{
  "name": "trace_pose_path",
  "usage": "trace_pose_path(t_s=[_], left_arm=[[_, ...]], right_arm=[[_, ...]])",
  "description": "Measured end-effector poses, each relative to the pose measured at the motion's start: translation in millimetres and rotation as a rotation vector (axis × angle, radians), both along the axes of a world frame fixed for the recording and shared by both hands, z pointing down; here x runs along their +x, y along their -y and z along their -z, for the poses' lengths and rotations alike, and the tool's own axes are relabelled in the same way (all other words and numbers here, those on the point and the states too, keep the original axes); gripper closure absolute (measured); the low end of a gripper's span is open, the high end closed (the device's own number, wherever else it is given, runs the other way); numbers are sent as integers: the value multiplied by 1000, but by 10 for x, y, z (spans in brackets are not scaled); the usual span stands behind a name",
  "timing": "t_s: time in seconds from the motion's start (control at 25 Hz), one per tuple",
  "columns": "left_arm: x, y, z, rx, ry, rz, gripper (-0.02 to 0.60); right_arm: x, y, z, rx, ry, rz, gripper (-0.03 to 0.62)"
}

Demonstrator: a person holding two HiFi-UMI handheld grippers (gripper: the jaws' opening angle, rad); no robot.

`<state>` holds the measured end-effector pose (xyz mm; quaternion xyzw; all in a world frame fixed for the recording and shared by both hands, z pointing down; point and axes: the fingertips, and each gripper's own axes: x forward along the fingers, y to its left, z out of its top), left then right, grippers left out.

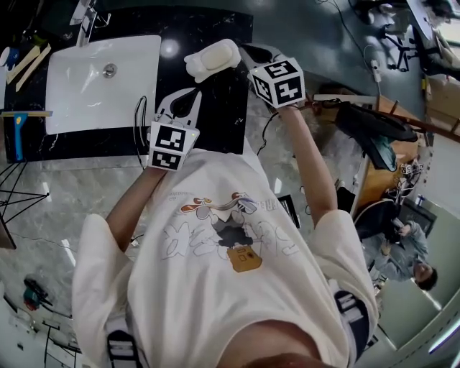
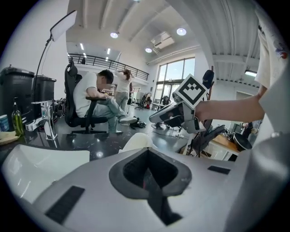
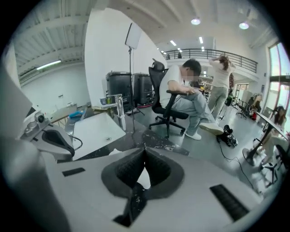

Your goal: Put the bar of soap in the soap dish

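Observation:
The white soap bar point(image 1: 221, 53) lies in the white soap dish point(image 1: 195, 68) on the black counter point(image 1: 215, 100), right of the sink. My left gripper point(image 1: 182, 98) is shut and empty, its tips a little short of the dish on the near side. My right gripper point(image 1: 248, 54) is also shut and empty, just right of the dish. In the left gripper view the shut jaws point(image 2: 147, 153) point at the pale dish point(image 2: 136, 141), with the right gripper point(image 2: 181, 111) above it. In the right gripper view a bit of the white soap dish point(image 3: 114, 152) shows past the shut jaws point(image 3: 144, 152).
A white sink point(image 1: 100, 83) with a chrome tap point(image 1: 85, 21) fills the counter's left part. A blue-handled tool point(image 1: 18, 133) lies at its left edge. Cables hang off the counter's front. A cluttered desk point(image 1: 374, 136) stands to the right. A seated person point(image 3: 183, 90) is behind the counter.

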<state>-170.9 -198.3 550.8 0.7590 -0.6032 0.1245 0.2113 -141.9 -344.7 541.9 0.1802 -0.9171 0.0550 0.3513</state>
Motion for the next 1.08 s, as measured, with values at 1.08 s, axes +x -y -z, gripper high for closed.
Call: trace_pose_path(t_s=[1.08], left_arm=[[230,23,-115,-45,-4,-88,575]], right_arm=[[395,-1385,-507,-33,107,-235,589]])
